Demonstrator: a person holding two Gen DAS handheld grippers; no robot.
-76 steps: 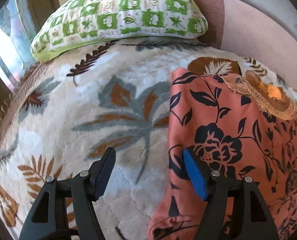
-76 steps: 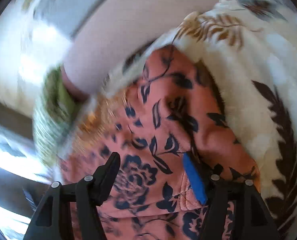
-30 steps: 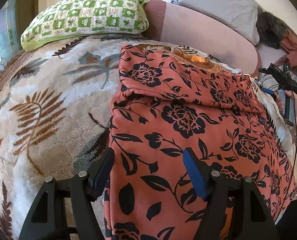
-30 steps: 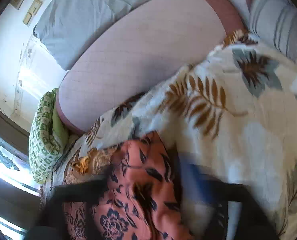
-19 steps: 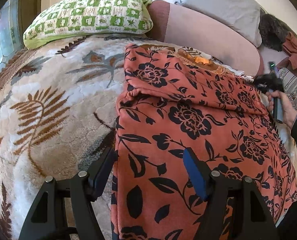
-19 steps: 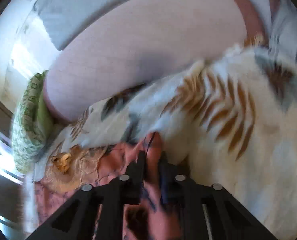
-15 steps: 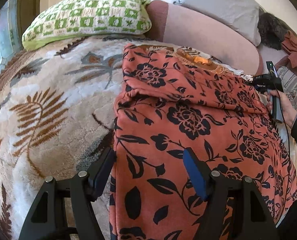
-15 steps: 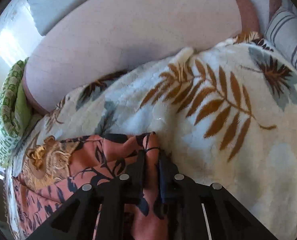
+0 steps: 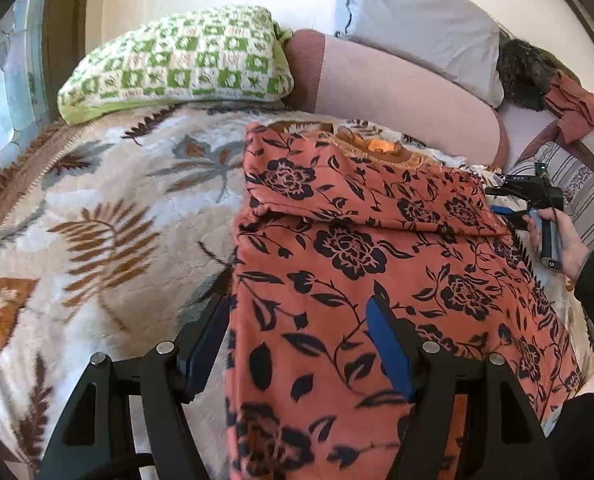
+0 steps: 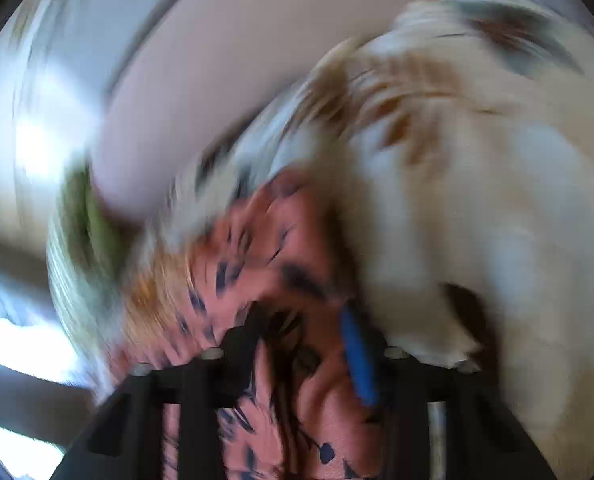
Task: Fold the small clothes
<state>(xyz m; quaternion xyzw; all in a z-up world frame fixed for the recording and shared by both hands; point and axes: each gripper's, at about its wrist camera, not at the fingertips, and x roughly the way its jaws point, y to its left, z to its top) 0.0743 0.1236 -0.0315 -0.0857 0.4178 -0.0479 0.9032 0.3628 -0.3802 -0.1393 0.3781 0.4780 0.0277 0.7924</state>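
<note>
Flowered dress (image 9: 377, 264) spread on a leaf-print blanket (image 9: 109, 216).
Left gripper (image 9: 297, 336) hovers spread over its edge; right gripper (image 10: 303, 344), blurred, is opening, cloth between the jaws.

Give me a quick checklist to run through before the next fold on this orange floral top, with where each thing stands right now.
1. Left tool free of cloth: ok. It stands open over the near edge of the orange floral top, nothing pinched.
2. Right tool let go: cannot tell for sure. Its jaws are opening with the top's cloth between them, but the right wrist view is blurred.
3. Sleeve fold lying flat: ok. The folded band runs across the top below the neckline.
4. Top lying on the blanket: ok, with bare blanket beside its near edge.
5. Green checked pillow out of the way: ok, it sits apart from the top.
</note>
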